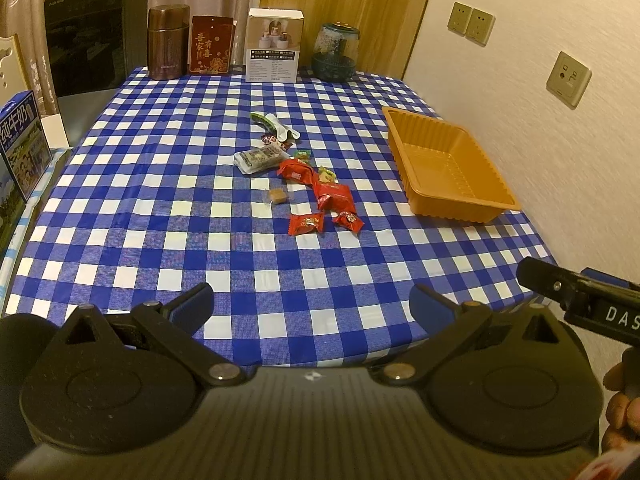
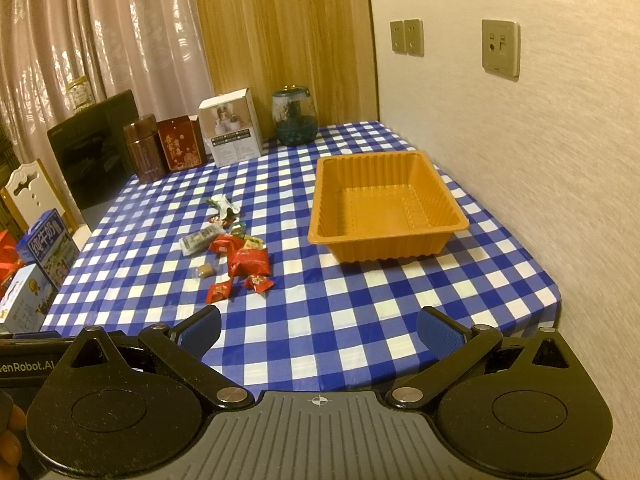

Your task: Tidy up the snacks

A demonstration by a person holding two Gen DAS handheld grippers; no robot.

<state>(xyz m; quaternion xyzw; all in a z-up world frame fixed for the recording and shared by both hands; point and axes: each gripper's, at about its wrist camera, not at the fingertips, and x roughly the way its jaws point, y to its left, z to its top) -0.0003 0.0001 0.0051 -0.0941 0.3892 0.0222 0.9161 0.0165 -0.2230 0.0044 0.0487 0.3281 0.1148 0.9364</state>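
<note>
Several small snacks lie in a loose pile (image 1: 304, 176) in the middle of the blue-and-white checked table: red packets (image 1: 334, 196), a grey packet (image 1: 260, 158), a brown cube (image 1: 277, 195) and a green-white wrapper (image 1: 274, 124). The pile also shows in the right wrist view (image 2: 236, 252). An empty orange plastic tray (image 1: 448, 168) stands to the right near the wall; it also shows in the right wrist view (image 2: 384, 208). My left gripper (image 1: 312, 306) is open and empty above the near table edge. My right gripper (image 2: 318, 330) is open and empty, also at the near edge.
Along the far edge stand a brown tin (image 1: 168, 42), a red box (image 1: 211, 45), a white box (image 1: 274, 46) and a glass jar (image 1: 335, 52). A milk carton (image 1: 20, 144) is at the left. The wall with sockets (image 1: 568, 80) runs along the right.
</note>
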